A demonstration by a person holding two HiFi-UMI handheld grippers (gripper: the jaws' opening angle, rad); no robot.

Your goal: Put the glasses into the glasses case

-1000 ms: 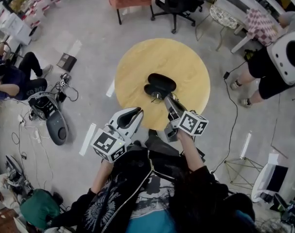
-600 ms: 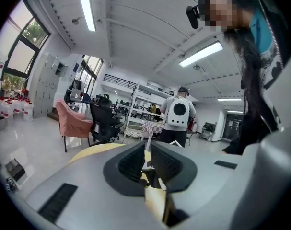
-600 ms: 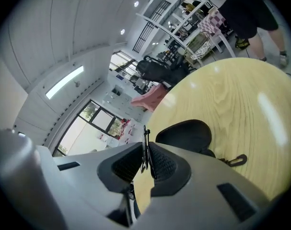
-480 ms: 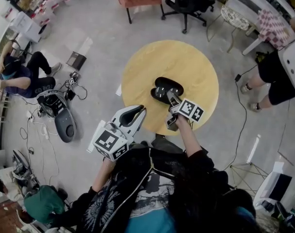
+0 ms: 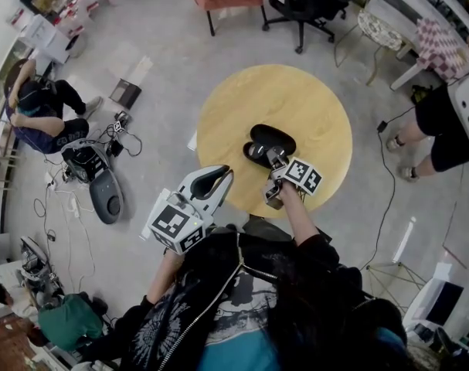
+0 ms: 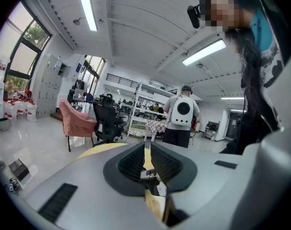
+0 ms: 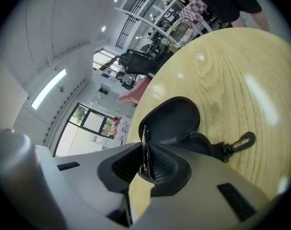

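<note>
my r hand-held gripper pinches glasses edge-on at open glasses case on tabletop, prob. to slot in. l hand-held gripper narrow, empty (parked clear).

Nothing readable here: no words, brands, numbers or signs in any view. Only print you carry is black-and-white square marker on cube of your left gripper, near left. Matching right marker on cube of your right gripper, near right. Both plain block patterns, no letters, no digits. White boxes far left: print too small to read.
</note>
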